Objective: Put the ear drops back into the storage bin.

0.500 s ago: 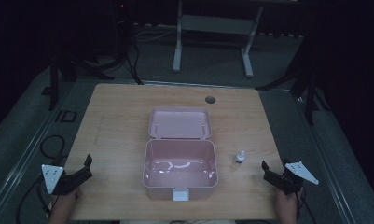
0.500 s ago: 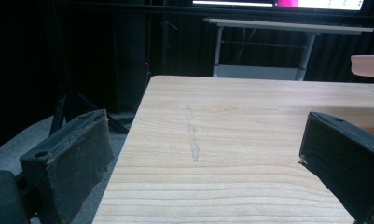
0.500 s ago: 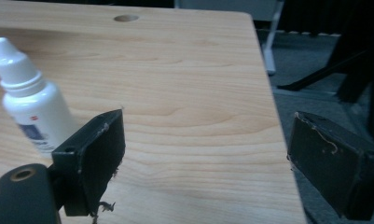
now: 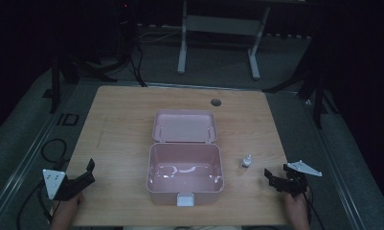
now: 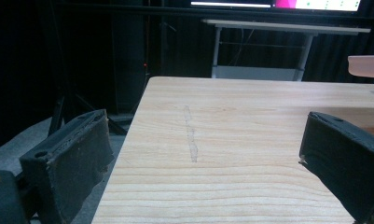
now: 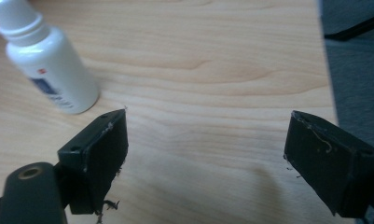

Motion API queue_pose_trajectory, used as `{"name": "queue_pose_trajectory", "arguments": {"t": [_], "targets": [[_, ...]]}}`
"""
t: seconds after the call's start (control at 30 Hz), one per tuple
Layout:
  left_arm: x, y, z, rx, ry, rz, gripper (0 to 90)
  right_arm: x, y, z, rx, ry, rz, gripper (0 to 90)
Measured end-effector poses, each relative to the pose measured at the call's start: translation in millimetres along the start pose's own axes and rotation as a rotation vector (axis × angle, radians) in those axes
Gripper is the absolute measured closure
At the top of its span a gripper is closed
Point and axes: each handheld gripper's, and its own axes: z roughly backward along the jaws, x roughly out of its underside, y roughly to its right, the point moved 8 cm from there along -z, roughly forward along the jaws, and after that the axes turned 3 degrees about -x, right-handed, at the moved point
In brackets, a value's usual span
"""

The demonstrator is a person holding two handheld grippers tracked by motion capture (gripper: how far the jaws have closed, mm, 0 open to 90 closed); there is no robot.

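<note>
A pink lidded box stands open in the middle of the wooden table, its lid laid back flat. A small white bottle stands upright just right of the box; in the right gripper view the bottle is close ahead at the upper left. My right gripper is open near the table's front right, a short way from the bottle. My left gripper is open at the front left edge, nothing between its jaws. The box interior looks empty.
A round cable hole sits at the table's back. Behind the table stands a white-legged desk frame. Cables lie on the grey floor at the left. In the left gripper view the pink lid edge shows at far right.
Both grippers have shifted slightly; the right one has edged a little toward the bottle. The box and bottle have not moved.
</note>
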Motion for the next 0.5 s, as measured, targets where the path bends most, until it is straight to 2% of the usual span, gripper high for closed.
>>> {"name": "queue_pose_trajectory", "arguments": {"t": [0.1,0.17,0.2,0.23,0.27,0.3,0.33,0.4,0.43,0.5], "targets": [[0.0,0.0,0.0,0.001,0.000,0.000,2.3,0.9,-1.3,-0.5,-0.024,-0.057,0.016,11.3],[0.0,0.0,0.0,0.003,0.000,0.001,2.3,0.9,-1.9,-0.4,-0.019,-0.073,0.020,11.3],[0.0,0.0,0.0,0.003,0.000,0.001,2.4,1.0,-3.9,-0.2,-0.027,-0.119,0.043,11.3],[-0.1,0.1,0.1,0.003,0.001,0.001,2.4,1.0,-3.9,-0.2,-0.027,-0.119,0.043,11.3],[-0.1,0.1,0.1,0.004,0.002,0.001,2.4,-1.8,-5.8,2.4,-0.014,-0.145,0.079,11.2],[-0.1,0.1,0.1,0.004,0.002,0.001,2.3,-1.8,-5.8,2.4,-0.014,-0.145,0.079,11.2],[-0.1,0.1,0.1,0.004,0.002,0.001,2.3,-3.1,-7.6,3.4,-0.027,-0.163,0.082,11.3],[-0.1,0.2,0.2,0.006,0.003,0.001,2.3,-6.1,-10.3,5.8,-0.026,-0.195,0.102,11.2],[-0.2,0.1,0.4,0.006,0.004,0.000,2.4,-7.8,-12.8,7.3,-0.025,-0.241,0.123,11.1],[-0.2,-0.1,0.5,0.004,0.005,0.001,2.4,-8.9,-13.8,8.1,-0.023,-0.259,0.128,11.1]]}}
